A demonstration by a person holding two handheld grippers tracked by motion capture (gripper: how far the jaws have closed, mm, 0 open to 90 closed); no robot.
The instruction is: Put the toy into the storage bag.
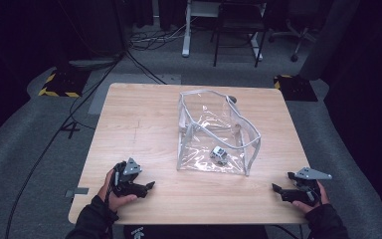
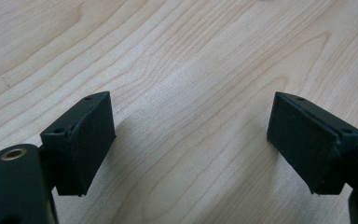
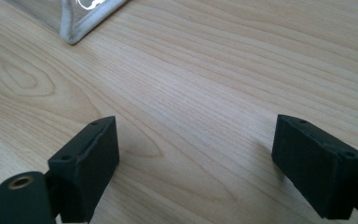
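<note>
A clear bag (image 1: 218, 134) with white edges is seen standing open in the middle of the desk (image 1: 139, 124), and a small grey and white thing (image 1: 219, 155) is seen lying inside it, close to the near wall. What the small thing is cannot be told. Both tongs are held low over the near edge of the desk, one at each corner. The left tongs (image 1: 147, 187) are kept at about 7 o'clock from the bag, and the right tongs (image 1: 280, 189) at about 4 o'clock. From the left tongs the small thing is found at about 2 o'clock; from the right tongs it is found at about 10 o'clock. The bag's long side is run from the far left to the near right, so its near right corner (image 3: 77, 28) is pointed toward the right tongs, and that corner is seen at the top of the right gripper view. The right tongs are judged to be a little nearer to the bag, but the gap is close to even. The left tongs (image 2: 191, 140) are held wide apart with nothing but bare wood between them. The right tongs (image 3: 196, 156) are spread apart too, and nothing is held. The bag is not touched by either one.
</note>
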